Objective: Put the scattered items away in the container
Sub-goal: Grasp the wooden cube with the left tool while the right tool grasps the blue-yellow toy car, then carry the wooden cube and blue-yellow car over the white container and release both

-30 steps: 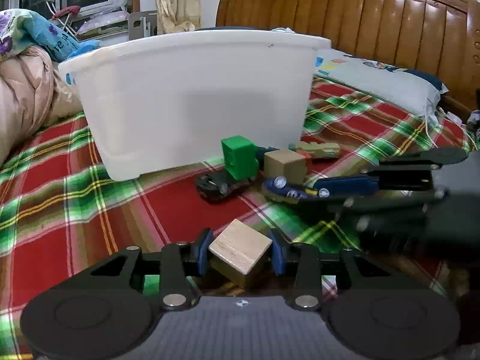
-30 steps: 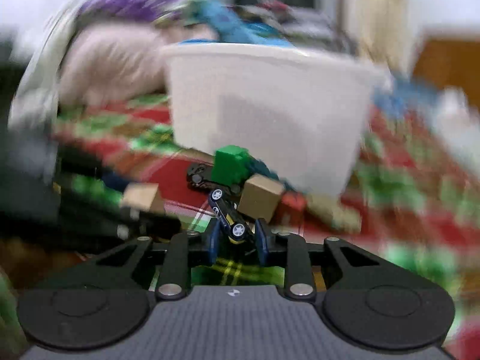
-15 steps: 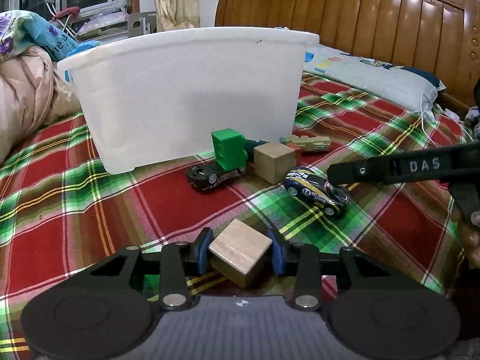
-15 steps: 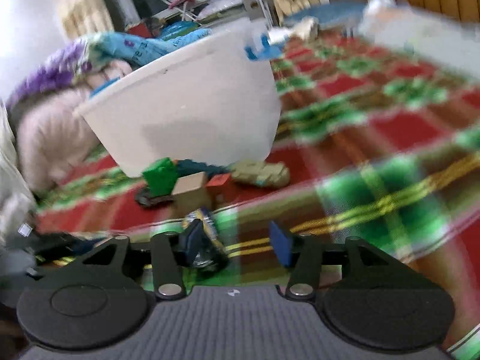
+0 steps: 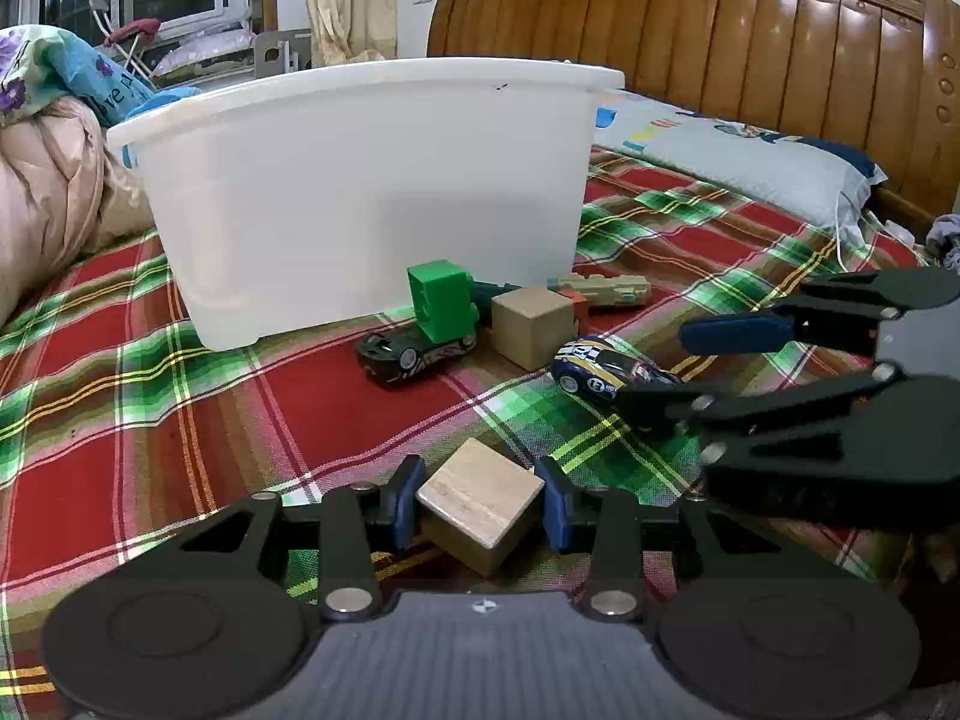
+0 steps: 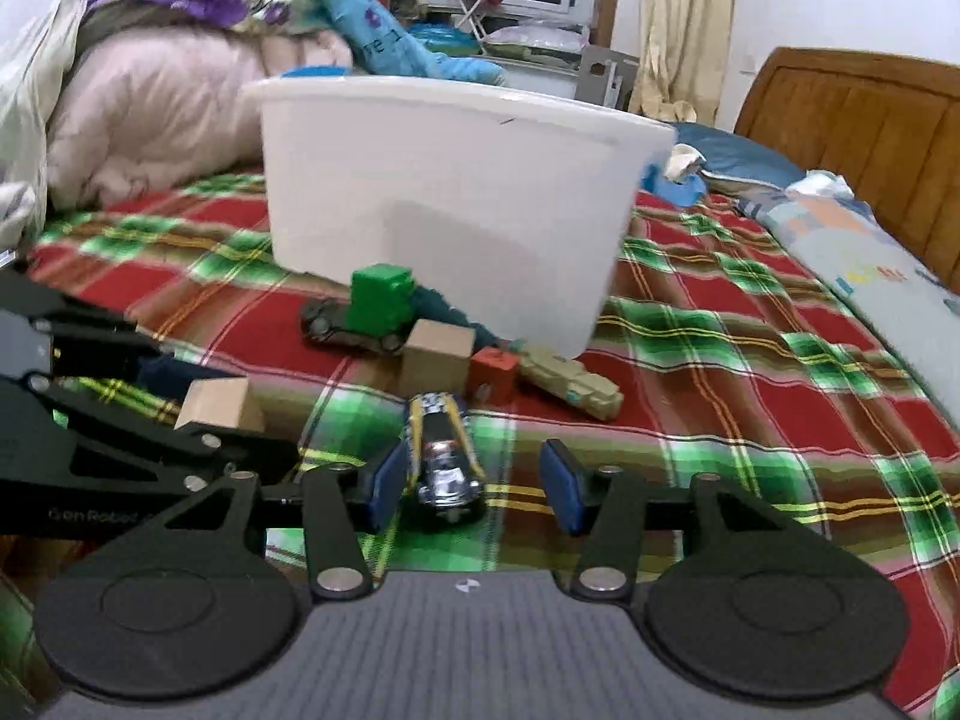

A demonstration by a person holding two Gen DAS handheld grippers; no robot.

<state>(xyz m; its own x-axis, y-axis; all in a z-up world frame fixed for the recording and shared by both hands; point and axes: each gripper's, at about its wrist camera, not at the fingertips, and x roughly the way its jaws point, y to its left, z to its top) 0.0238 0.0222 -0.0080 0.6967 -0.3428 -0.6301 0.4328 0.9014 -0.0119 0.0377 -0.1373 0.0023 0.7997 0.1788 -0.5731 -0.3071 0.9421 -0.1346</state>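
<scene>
My left gripper (image 5: 480, 510) is shut on a pale wooden cube (image 5: 489, 498), low over the plaid bedspread; in the right wrist view the same cube (image 6: 219, 405) shows at the left. My right gripper (image 6: 474, 480) is open around a blue and yellow toy car (image 6: 444, 456) that lies on the bedspread. The car sits close to the left pad (image 6: 384, 480), with a clear gap to the right pad. From the left wrist view the car (image 5: 606, 369) lies just ahead of the right gripper (image 5: 690, 369). The white container (image 5: 372, 192) stands behind, upright.
In front of the container lie a green block (image 5: 441, 300), a black toy car (image 5: 414, 351), a second wooden cube (image 5: 531, 324), a red block (image 6: 492, 372) and a tan toy vehicle (image 5: 606, 291). Bundled quilts (image 6: 150, 114) rise at the left, a pillow (image 5: 738, 162) and wooden headboard (image 5: 750, 42) behind.
The right gripper held the toy car a second ago, then opened and left it on the bedspread. It swung away and has come back around the car. The left gripper and cube stayed put.
</scene>
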